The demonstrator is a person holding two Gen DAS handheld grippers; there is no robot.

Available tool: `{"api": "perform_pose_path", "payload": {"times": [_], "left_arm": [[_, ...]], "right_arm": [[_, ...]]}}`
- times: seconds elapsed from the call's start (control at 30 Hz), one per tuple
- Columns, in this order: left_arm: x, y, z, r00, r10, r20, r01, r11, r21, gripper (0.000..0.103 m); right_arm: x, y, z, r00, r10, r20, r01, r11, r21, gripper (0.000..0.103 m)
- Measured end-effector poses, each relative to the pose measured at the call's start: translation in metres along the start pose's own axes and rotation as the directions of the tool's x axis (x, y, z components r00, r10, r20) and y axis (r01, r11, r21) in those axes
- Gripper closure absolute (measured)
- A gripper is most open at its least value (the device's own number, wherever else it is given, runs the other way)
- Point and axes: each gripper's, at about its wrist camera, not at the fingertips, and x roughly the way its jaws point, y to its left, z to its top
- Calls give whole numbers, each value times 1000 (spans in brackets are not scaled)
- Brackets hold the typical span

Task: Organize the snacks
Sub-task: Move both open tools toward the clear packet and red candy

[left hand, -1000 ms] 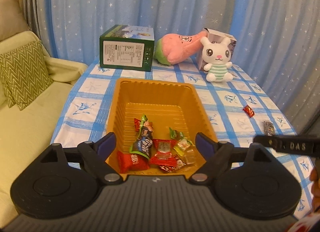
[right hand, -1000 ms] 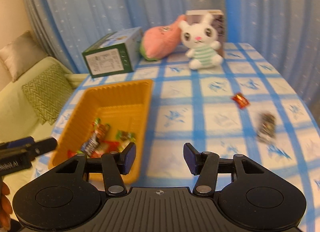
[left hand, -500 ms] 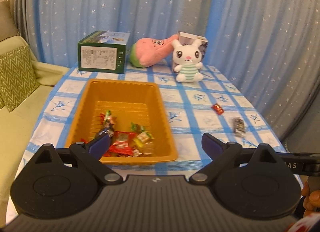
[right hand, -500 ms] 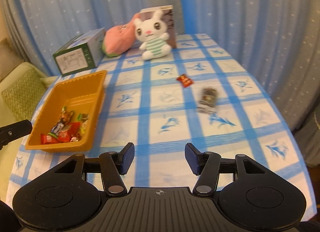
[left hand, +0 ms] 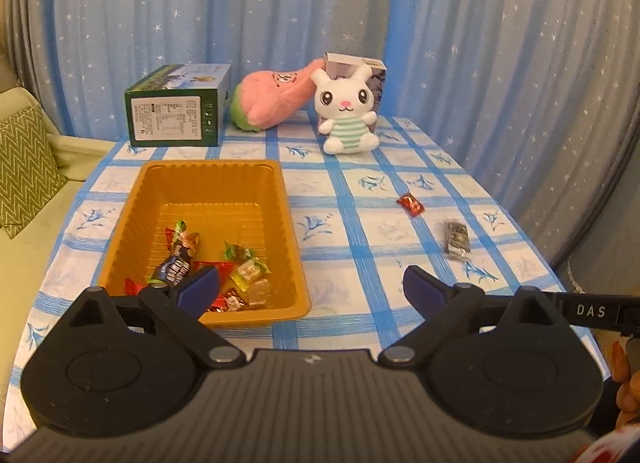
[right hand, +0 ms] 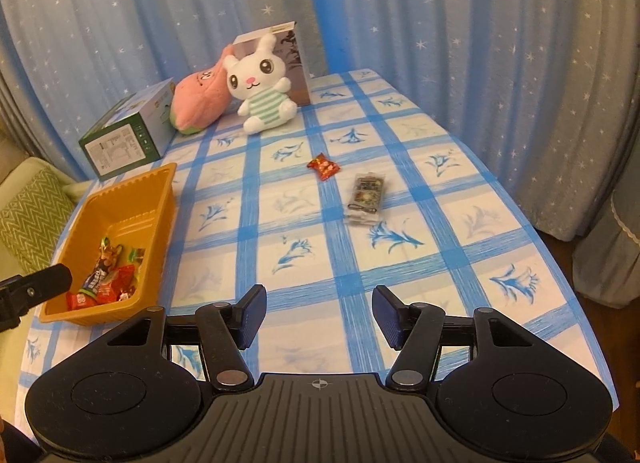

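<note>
The worktop (right hand: 440, 223), under a blue-checked cloth, fills both views. At its far edge, around 11 to 12 o'clock, sit a green box (left hand: 176, 107), a pink plush (left hand: 276, 99) and a white bunny toy (right hand: 262, 83) leaning on a small carton. The orange tray (left hand: 208, 183) lies at 10 o'clock in the right wrist view, with a heap of wrapped snacks at its near end.

Two snacks remain loose on the cloth, well apart from the tray: a dark flat packet (right hand: 366, 195) and, just beside it toward 11 o'clock, a small red candy (right hand: 323, 166).

The left gripper (left hand: 310, 287) hangs over the tray's near right corner, fingers spread wide and empty. The right gripper (right hand: 318, 309) hovers above bare cloth short of the loose snacks, fingers parted and holding nothing.

Likely risks: the flat packet offers little height, so the fingers may skid over it or pinch the cloth and drag it; a careless approach could knock the red candy toward the worktop's edge at 3 o'clock.

Compared with a second ago, both grippers have pulled back and risen, so more of the worktop shows. The left fingers, then straddling the tray, now sit to its right; the loose snacks have not moved.
</note>
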Motion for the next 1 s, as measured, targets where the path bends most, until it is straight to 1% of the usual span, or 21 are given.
{"api": "perform_pose_path", "payload": {"times": [0.17,0.33,0.63,0.87,1.0], "left_arm": [[5,-9,0,999,-6,-32,6,1000,9,6],[12,-14,0,998,-31,-53,31,999,-11,6],[30,-25,5,996,-58,-65,58,998,-6,6],[56,-39,17,995,-76,-65,76,997,1,6],[76,-47,23,995,-76,-63,77,997,4,6]], "right_arm": [[2,-6,1,1000,-3,0,3,1000,13,44],[4,-11,0,1000,-8,-3,8,1000,21,44],[15,-24,7,1000,-9,10,9,999,44,44],[39,-40,23,999,-17,35,16,999,39,44],[60,-50,35,999,7,54,-9,999,39,44]]}}
